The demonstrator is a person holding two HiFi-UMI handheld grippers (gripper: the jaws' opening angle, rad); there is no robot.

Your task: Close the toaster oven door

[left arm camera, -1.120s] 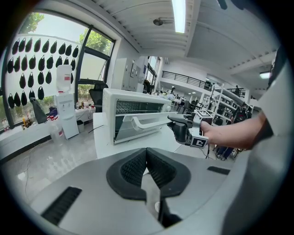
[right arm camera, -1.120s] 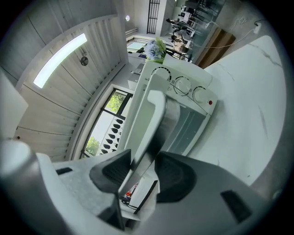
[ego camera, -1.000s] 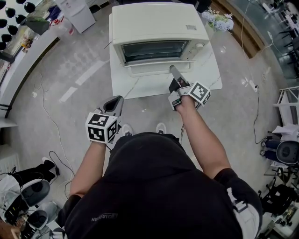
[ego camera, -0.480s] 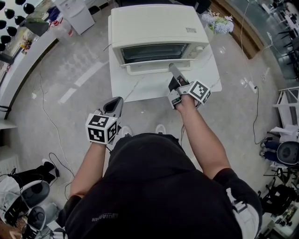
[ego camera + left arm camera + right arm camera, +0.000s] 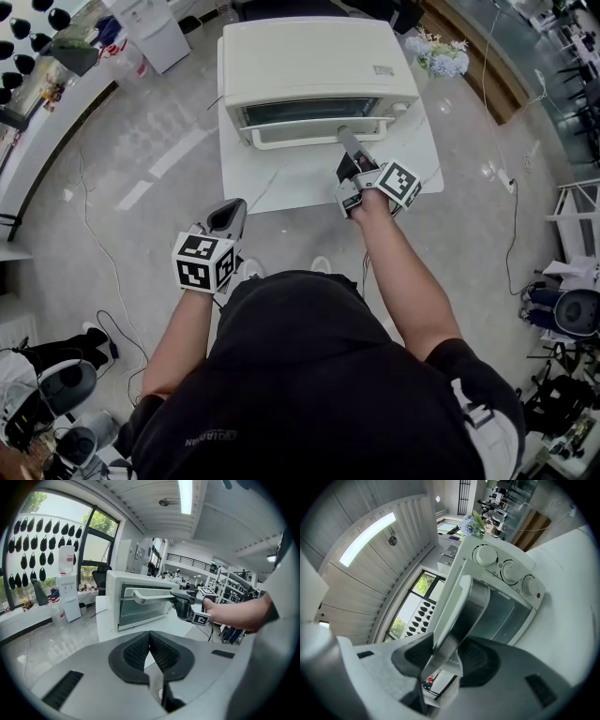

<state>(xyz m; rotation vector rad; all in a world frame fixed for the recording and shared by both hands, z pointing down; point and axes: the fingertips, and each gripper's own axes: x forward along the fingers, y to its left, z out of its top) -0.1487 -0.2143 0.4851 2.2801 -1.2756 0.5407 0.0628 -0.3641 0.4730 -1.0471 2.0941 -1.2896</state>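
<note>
A cream toaster oven (image 5: 314, 66) stands on a white table (image 5: 281, 178). Its glass door (image 5: 305, 127) is nearly upright, with the handle (image 5: 454, 602) still held away from the body. My right gripper (image 5: 345, 141) is shut on that door handle, which runs between its pads (image 5: 478, 660) in the right gripper view. Three knobs (image 5: 506, 571) show on the oven's right side. My left gripper (image 5: 228, 217) hangs off the table's front left corner, shut with nothing in it (image 5: 150, 651). From the left gripper view the oven (image 5: 136, 602) and the right gripper (image 5: 185, 606) appear ahead.
A vase of pale flowers (image 5: 439, 42) stands behind the oven's right corner. Cables (image 5: 103, 244) trail over the shiny floor at left and right. A water dispenser (image 5: 155, 28) is at the back left. Chairs and gear (image 5: 562, 309) crowd the right edge.
The right gripper has pushed the door handle up and toward the oven, so the door has swung from wider open to nearly upright. The left gripper has barely moved.
</note>
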